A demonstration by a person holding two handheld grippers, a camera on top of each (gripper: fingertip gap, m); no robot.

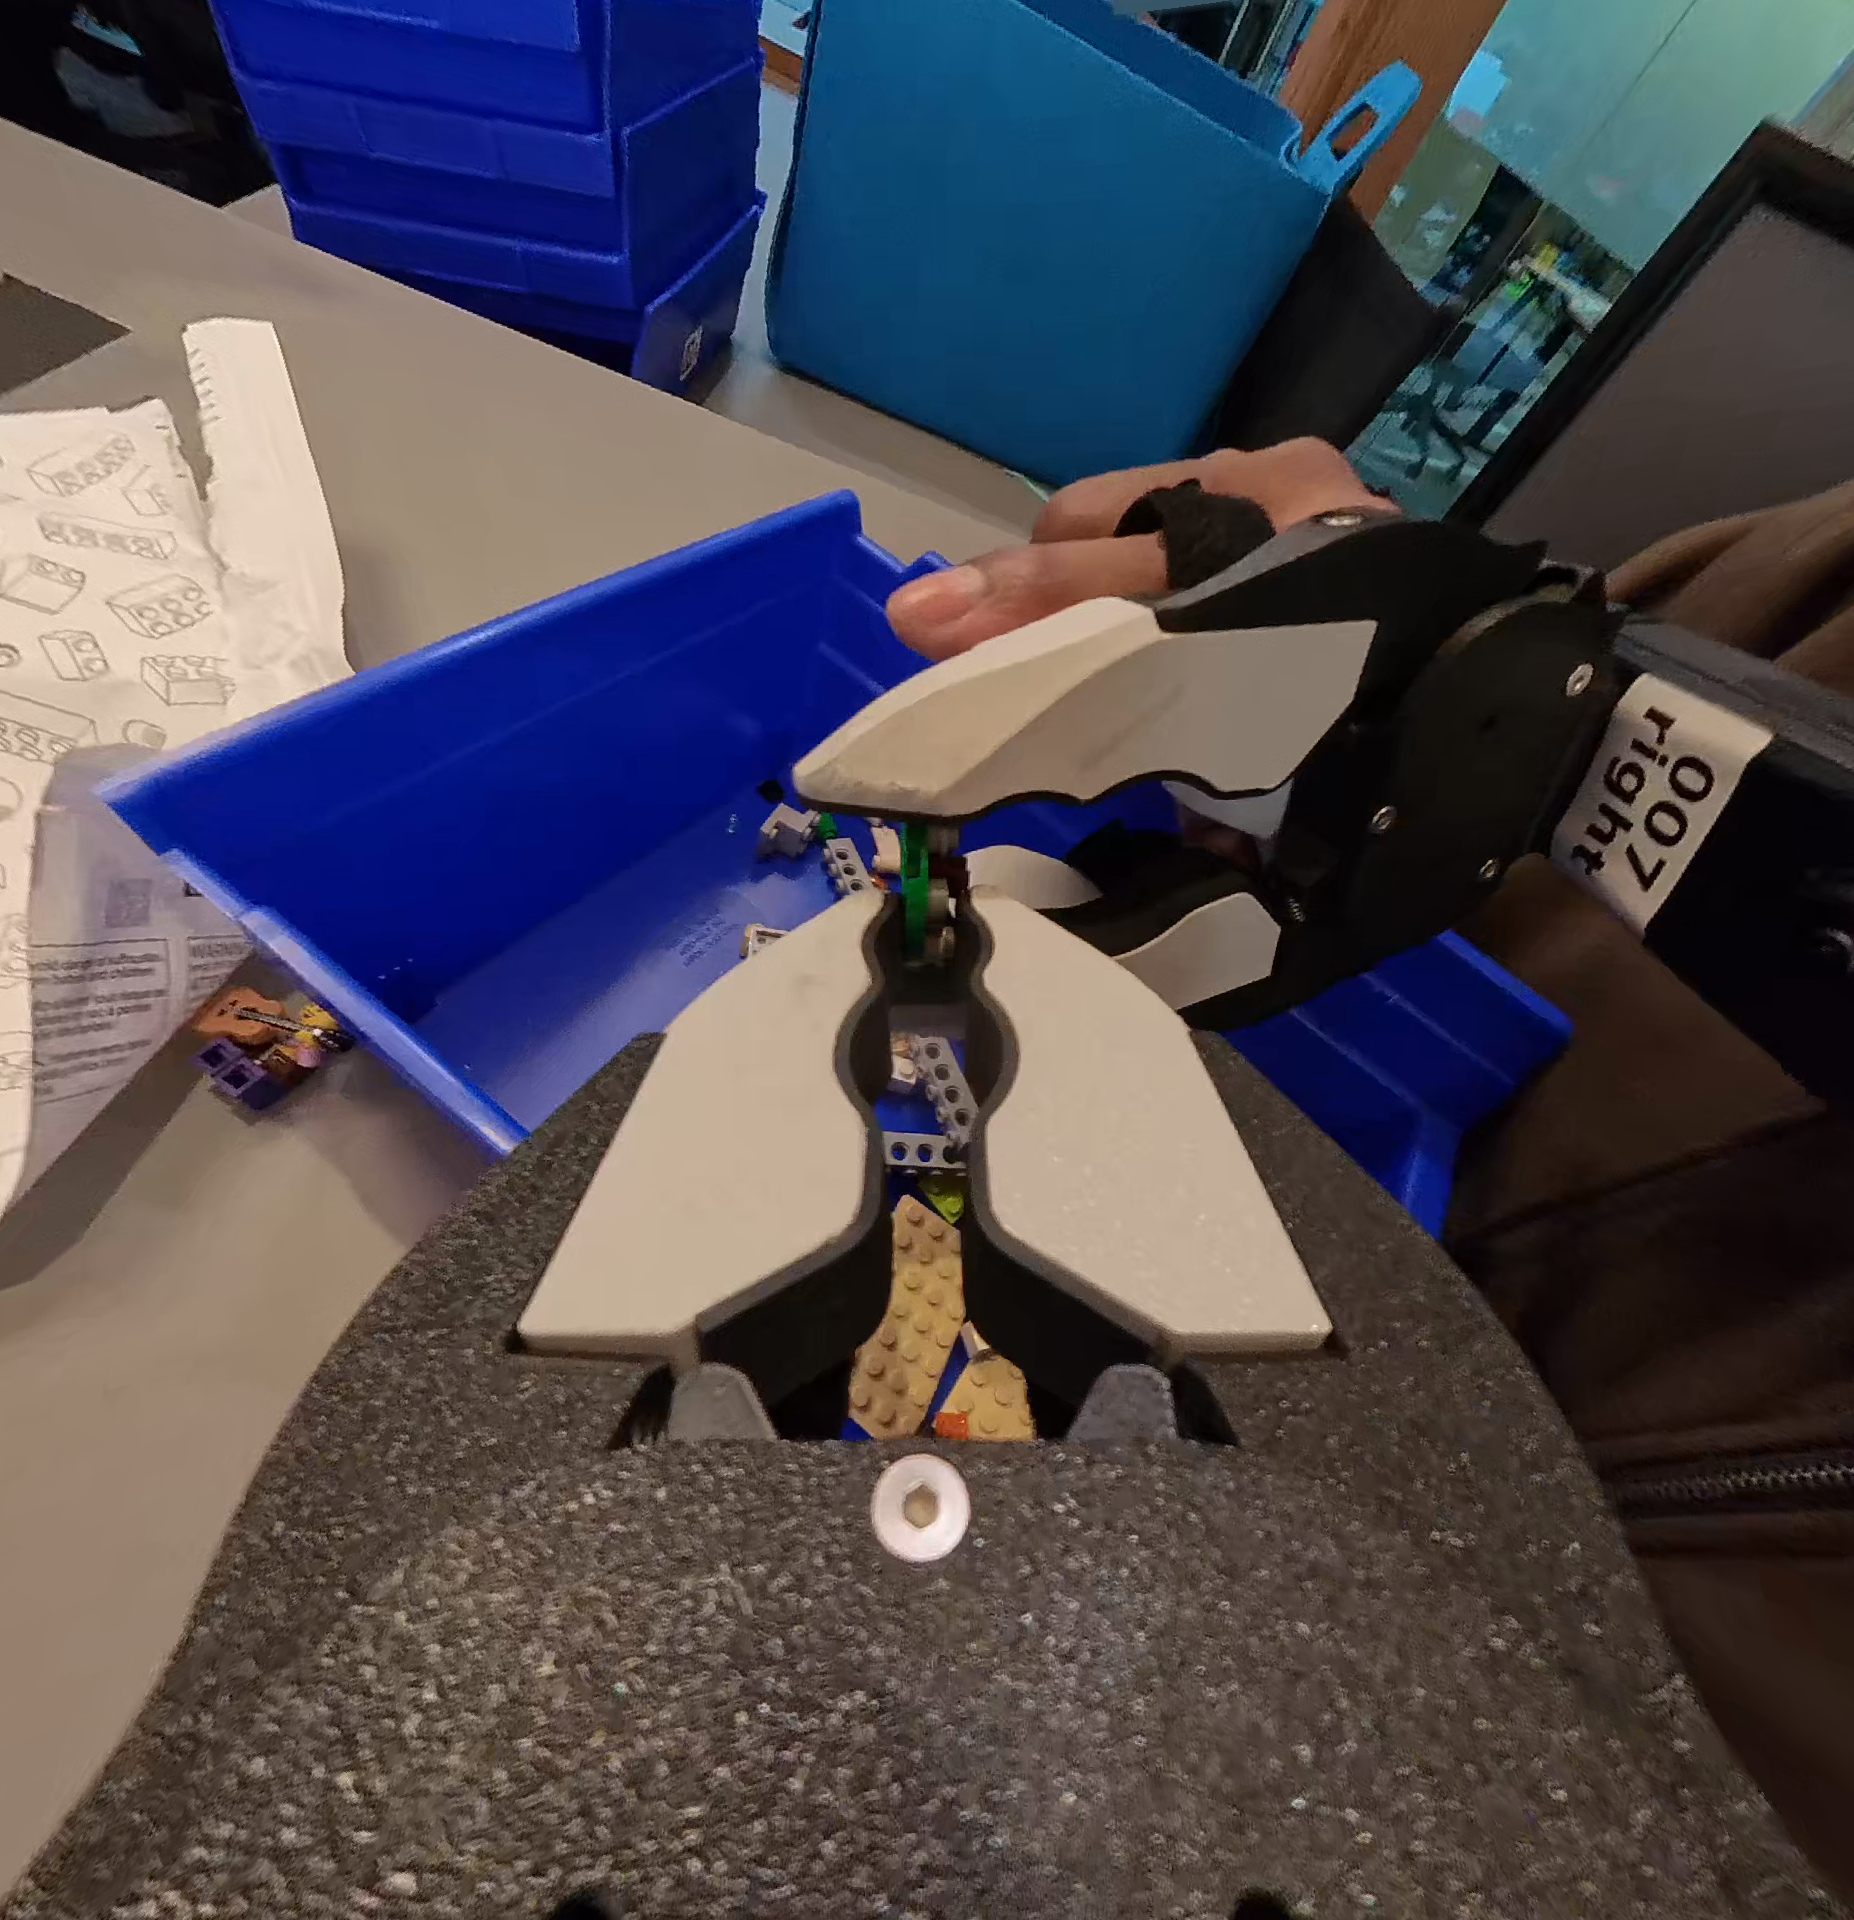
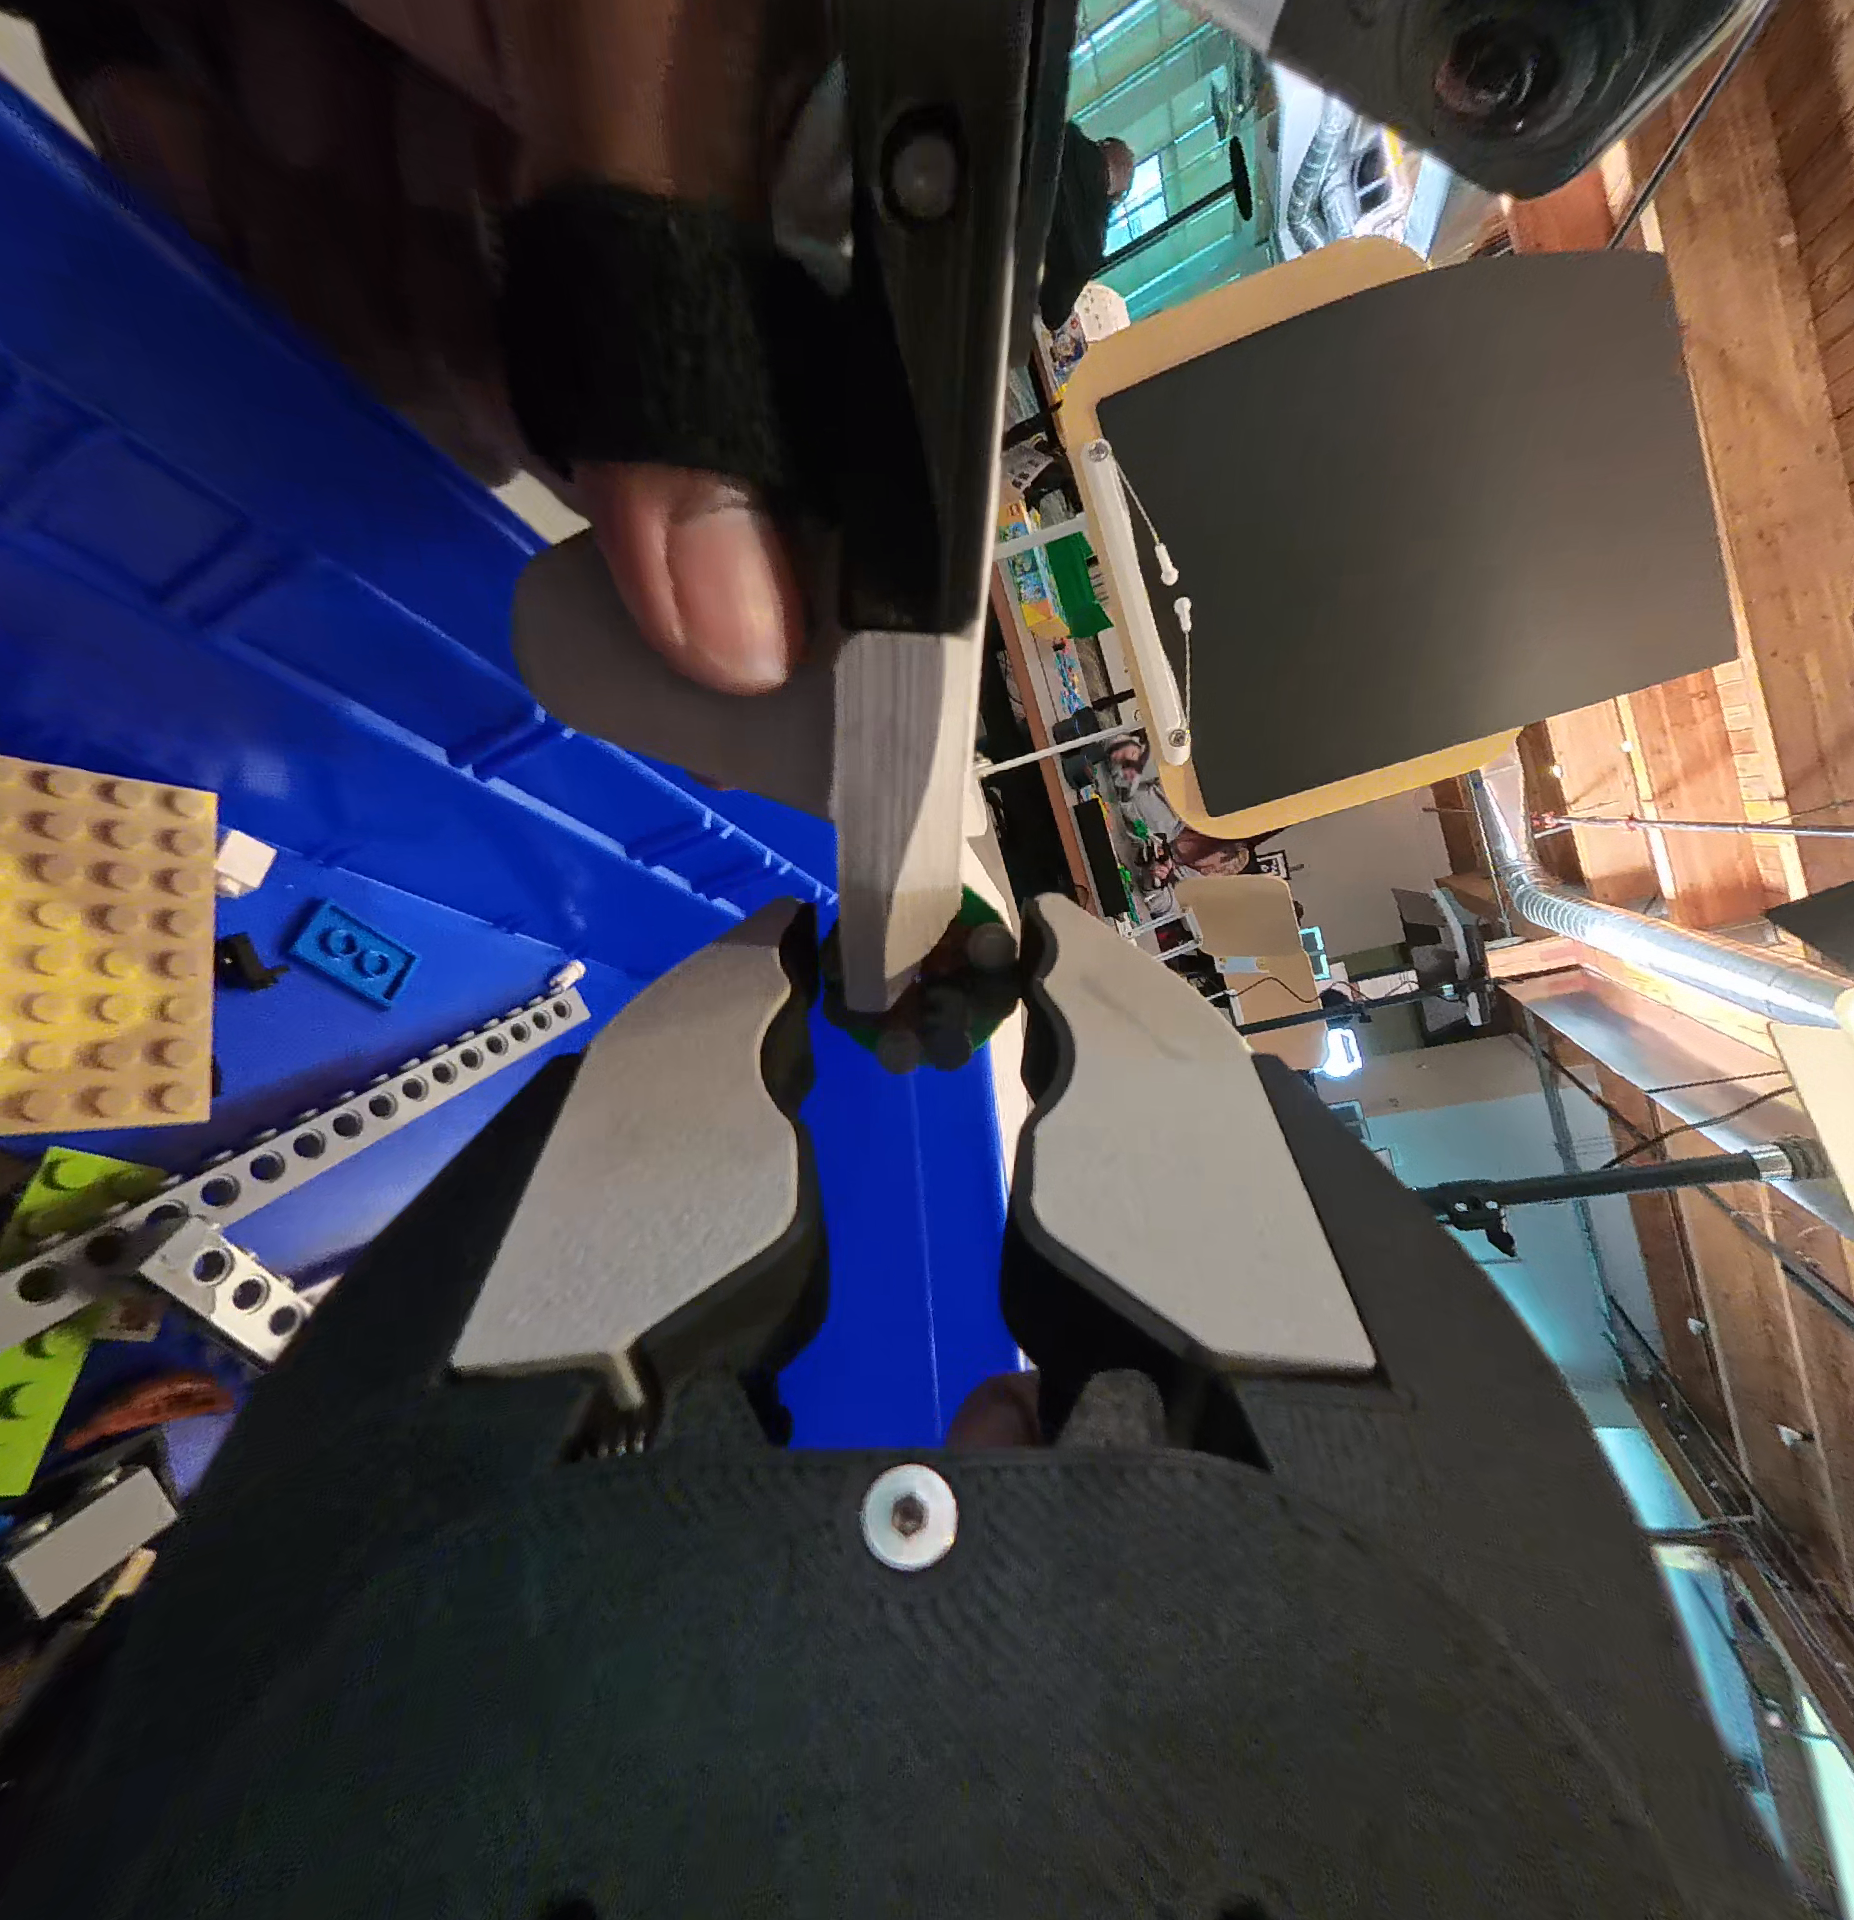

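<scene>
Both grippers meet over the blue bin (image 1: 549,727) on the desk (image 1: 507,457): left gripper (image 1: 928,914) fingers pinch a small green-and-grey brick assembly (image 1: 915,883) edgewise, right gripper (image 2: 918,966) fingers clamp its flat faces; loose bricks lie beneath.

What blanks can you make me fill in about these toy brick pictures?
1. The left gripper and the right gripper are both at one small round plate, and its colour is ___.
2. The bin underneath them is coloured ___.
3. The big studded plate lying in the bin is coloured ___.

Missing words: green; blue; tan
</scene>
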